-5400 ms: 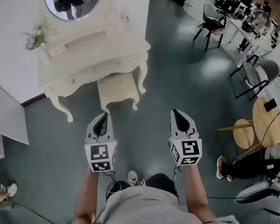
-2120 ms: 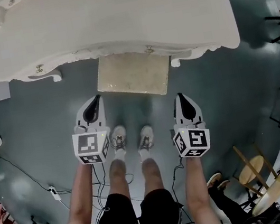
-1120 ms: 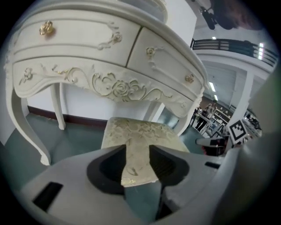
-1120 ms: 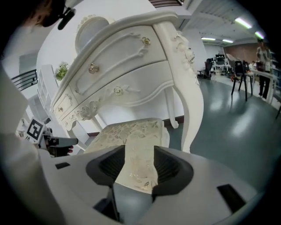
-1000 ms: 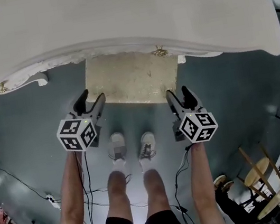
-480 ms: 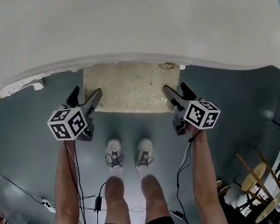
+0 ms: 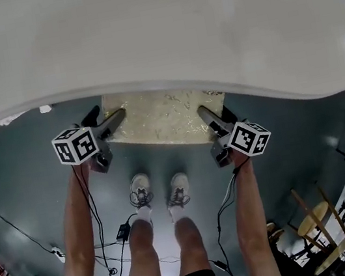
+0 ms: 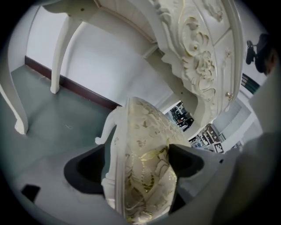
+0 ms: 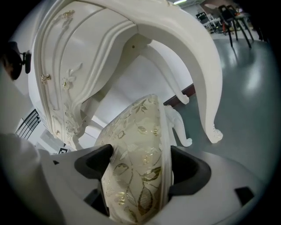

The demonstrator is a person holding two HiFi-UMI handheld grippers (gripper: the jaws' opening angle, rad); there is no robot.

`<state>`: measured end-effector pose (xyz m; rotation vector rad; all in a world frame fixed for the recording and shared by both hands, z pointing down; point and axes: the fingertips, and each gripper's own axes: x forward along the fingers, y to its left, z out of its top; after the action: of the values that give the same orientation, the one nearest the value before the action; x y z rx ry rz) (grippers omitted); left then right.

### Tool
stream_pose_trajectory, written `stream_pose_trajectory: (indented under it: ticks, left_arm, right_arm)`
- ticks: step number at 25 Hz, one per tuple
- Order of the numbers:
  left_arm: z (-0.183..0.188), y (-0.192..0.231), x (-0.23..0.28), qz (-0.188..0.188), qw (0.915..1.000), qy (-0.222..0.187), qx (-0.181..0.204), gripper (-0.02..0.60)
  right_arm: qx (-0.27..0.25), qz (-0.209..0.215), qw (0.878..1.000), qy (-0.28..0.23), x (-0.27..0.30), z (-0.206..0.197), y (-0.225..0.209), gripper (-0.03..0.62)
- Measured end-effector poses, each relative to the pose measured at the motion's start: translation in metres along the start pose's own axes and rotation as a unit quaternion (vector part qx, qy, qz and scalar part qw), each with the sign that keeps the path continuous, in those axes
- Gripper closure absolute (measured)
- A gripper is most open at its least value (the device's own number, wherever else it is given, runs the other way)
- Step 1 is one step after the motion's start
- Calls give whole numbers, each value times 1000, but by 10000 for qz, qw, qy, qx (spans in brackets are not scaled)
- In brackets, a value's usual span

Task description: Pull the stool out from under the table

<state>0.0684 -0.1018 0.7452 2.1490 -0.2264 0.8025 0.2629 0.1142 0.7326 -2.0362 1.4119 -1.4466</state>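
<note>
The stool (image 7: 165,117) is seen partly tucked under the front edge of the table (image 7: 154,31). Its seat ends (gold-leaf fabric) are straddled by the left gripper (image 7: 106,115) and right gripper (image 7: 213,114), whose jaws are opening, not clamped.

left tool (image 7: 106,115): jaws opening wide, stool (image 7: 162,119) seat edge sitting between them, no squeeze | right tool (image 7: 213,113): same deal, jaws opening round the seat's other side | left arm (image 7: 76,230), right arm (image 7: 250,213): stretched forward, tools angled inward
</note>
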Motion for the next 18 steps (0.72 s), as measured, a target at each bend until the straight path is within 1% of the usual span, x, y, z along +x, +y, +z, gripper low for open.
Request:
stream_pose_trajectory:
  ticks: [4,5,7,9,10,13,15,18]
  left_arm:
    - [-5,-1,9,-562,9971,35,-507,141]
    - [-6,-1,10,-671,9960,42,-591,141]
    - [-6,-1,11,-783,9951,11,-609,141]
    - [-4,-3,12,-814,9954,-27,-508,143]
    - [-2,-5,12,-798,9961,-23,-376,144]
    - [1,-11,9,-666,9976,100,147,178]
    - [2,-12,10,-646,9975,158,232,179]
    - [2,-13,9,-598,9979,102,240,179]
  right_arm:
    - [-62,27,9999,-100,0,1,0,181]
    - [-75,25,9999,-86,0,1,0,181]
    - [-102,5,9999,-45,1,0,-1,181]
    - [-122,-6,9999,-42,0,1,-1,181]
    - [-129,-7,9999,-54,0,2,-1,181]
    - [-143,-36,9999,-55,-1,0,-1,181]
    - [-162,-74,9998,-36,-2,1,-2,181]
    - [-198,-112,9997,-36,-2,1,-2,181]
